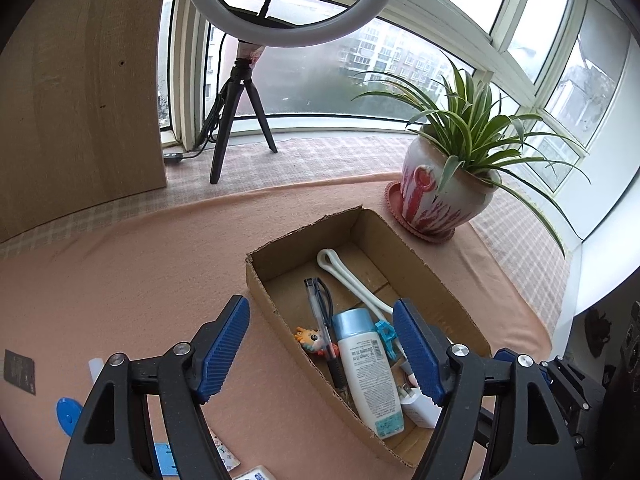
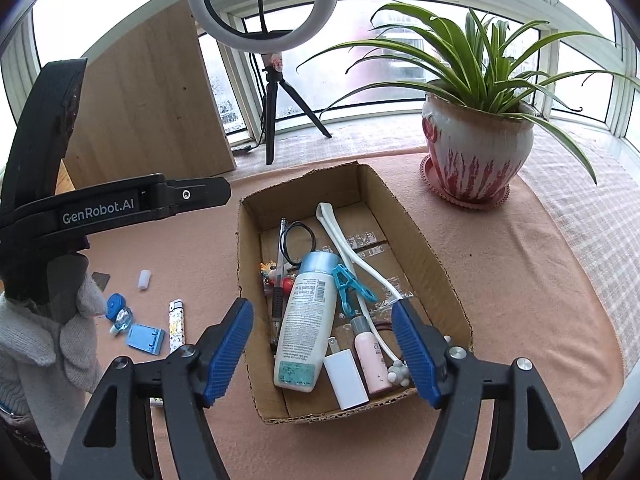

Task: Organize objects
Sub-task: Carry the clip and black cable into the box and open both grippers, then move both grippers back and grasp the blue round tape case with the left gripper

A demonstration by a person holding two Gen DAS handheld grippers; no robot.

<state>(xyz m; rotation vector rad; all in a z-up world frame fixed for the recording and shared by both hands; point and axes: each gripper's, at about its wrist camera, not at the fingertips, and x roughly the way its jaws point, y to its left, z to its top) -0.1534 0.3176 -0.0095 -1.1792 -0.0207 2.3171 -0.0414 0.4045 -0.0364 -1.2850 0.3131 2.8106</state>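
Note:
An open cardboard box [image 2: 436, 264] on the pink cloth holds a white bottle with a blue cap [image 2: 306, 320], a pen [image 2: 280, 276], a white charger plug [image 2: 346, 380], a pink bottle [image 2: 370, 360], a teal clip [image 2: 348, 284] and a white cable [image 2: 360, 256]. The box [image 1: 276, 304] and the bottle [image 1: 370, 372] also show in the left wrist view. My left gripper [image 1: 322, 354] is open and empty above the box's near left wall. My right gripper [image 2: 322, 354] is open and empty above the box's near end. Left of the box lie a patterned lighter [image 2: 176, 326], a blue stand [image 2: 146, 338], a blue round case [image 2: 116, 304] and a small white cap [image 2: 144, 279].
A potted spider plant [image 2: 476, 152] on a pink saucer stands behind the box at the right. A ring light on a black tripod [image 2: 276, 120] and a wooden board [image 2: 152, 104] stand by the window. A dark card [image 1: 19, 372] lies at far left.

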